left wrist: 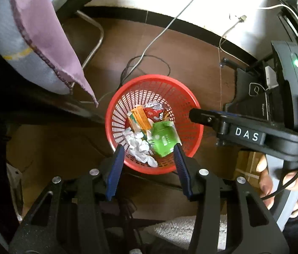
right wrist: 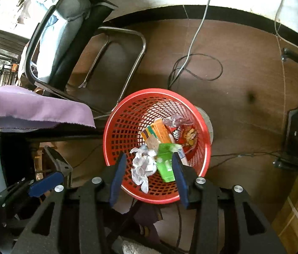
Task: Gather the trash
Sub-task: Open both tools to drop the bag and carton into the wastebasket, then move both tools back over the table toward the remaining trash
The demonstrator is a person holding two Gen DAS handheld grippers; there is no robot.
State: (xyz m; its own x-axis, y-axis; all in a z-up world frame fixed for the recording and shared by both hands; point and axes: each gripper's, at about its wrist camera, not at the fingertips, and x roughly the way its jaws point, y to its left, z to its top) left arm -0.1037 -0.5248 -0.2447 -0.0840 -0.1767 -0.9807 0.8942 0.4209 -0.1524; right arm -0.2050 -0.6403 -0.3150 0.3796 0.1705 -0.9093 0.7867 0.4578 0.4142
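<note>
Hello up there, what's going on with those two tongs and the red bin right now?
Both tongs, left and right, open and empty above the red basket. Crumpled paper, green carton and wrappers already inside. Nothing in the way.

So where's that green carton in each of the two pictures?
Left wrist view: the green carton lies in the red basket, just right of centre, by the right jaw's tip.
Right wrist view: the carton sits low in the basket, beside the right jaw.
Shared landmark: the crumpled white paper to its left.
</note>
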